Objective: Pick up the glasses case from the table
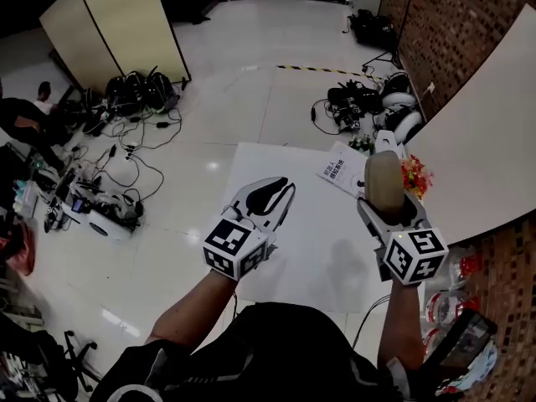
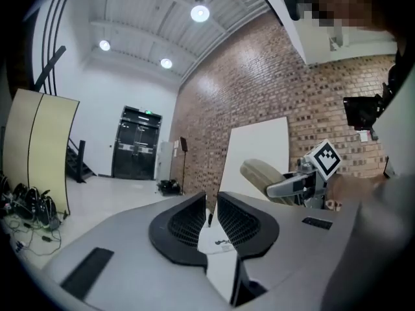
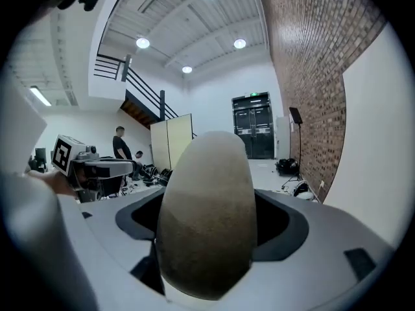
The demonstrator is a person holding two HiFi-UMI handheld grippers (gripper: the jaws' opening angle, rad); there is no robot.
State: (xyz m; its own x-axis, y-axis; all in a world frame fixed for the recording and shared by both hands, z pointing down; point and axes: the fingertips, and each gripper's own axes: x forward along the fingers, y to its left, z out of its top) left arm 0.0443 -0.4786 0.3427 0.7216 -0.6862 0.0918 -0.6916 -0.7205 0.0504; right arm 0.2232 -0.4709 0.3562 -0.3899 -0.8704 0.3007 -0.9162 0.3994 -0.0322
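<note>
A tan, oval glasses case (image 1: 383,181) is held up in the air above the white table (image 1: 310,254), with my right gripper (image 1: 388,210) shut on it. In the right gripper view the case (image 3: 206,219) fills the gap between the jaws and stands upright. My left gripper (image 1: 270,194) hovers over the table's left part, its jaws almost together with nothing between them (image 2: 209,218). From the left gripper view, the case (image 2: 261,173) and the right gripper (image 2: 293,185) appear off to the right at about the same height.
A printed leaflet (image 1: 342,172) lies at the table's far edge, beside a small orange-red item (image 1: 414,176). A curved white panel (image 1: 477,141) and a brick wall stand to the right. Cables and gear (image 1: 126,99) litter the floor on the left.
</note>
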